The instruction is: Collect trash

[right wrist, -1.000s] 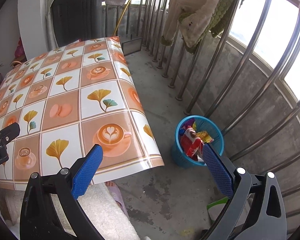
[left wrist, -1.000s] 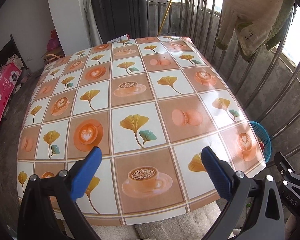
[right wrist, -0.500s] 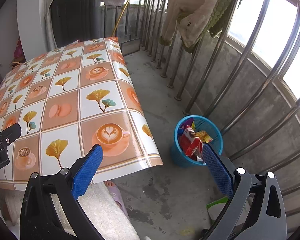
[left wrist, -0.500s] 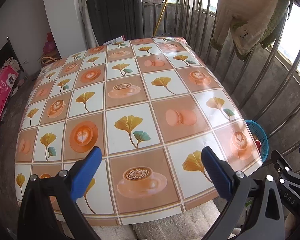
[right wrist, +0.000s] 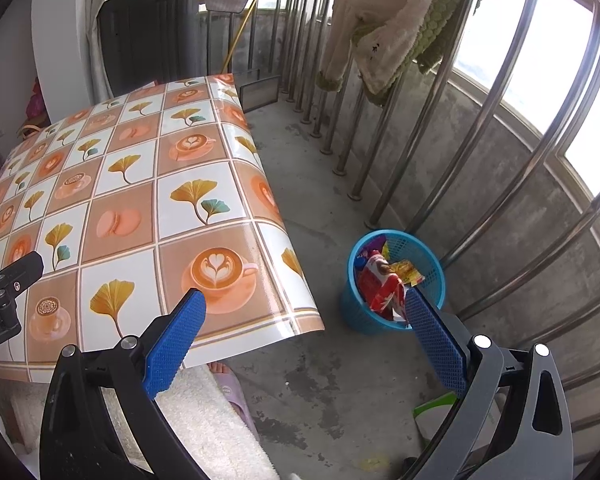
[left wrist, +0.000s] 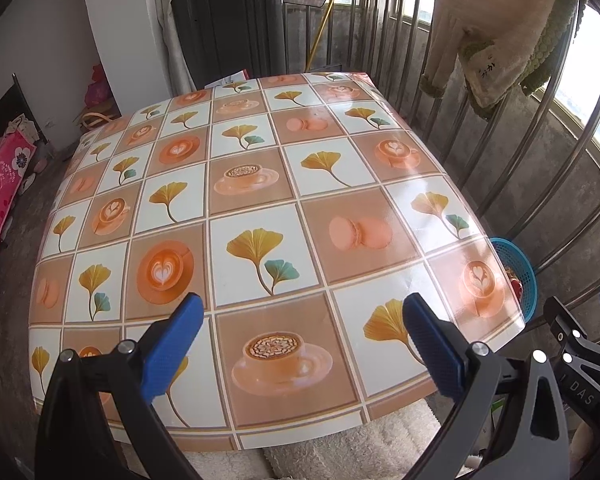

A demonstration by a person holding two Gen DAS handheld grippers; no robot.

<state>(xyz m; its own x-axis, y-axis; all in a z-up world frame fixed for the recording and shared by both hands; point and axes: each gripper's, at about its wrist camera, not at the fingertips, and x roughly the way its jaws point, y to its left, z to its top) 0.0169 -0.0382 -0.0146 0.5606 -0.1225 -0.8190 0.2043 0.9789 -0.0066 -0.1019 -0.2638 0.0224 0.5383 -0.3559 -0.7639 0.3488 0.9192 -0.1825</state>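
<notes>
Beside the table (right wrist: 112,208), wrappers (right wrist: 382,288) in blue basket (right wrist: 428,248), seemingly light and crinkly, best pinched by an edge; both grippers (left wrist: 300,336) (right wrist: 304,328) spread, empty.

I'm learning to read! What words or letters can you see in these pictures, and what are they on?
"DAS": on the right gripper's body, seen in the left view; cut off at the start.
"bot.AI": on the left gripper's body, seen in the right view; cut off.
Wrappers in the basket: print too small.
Hanging cloth: dark marks, unreadable.
</notes>
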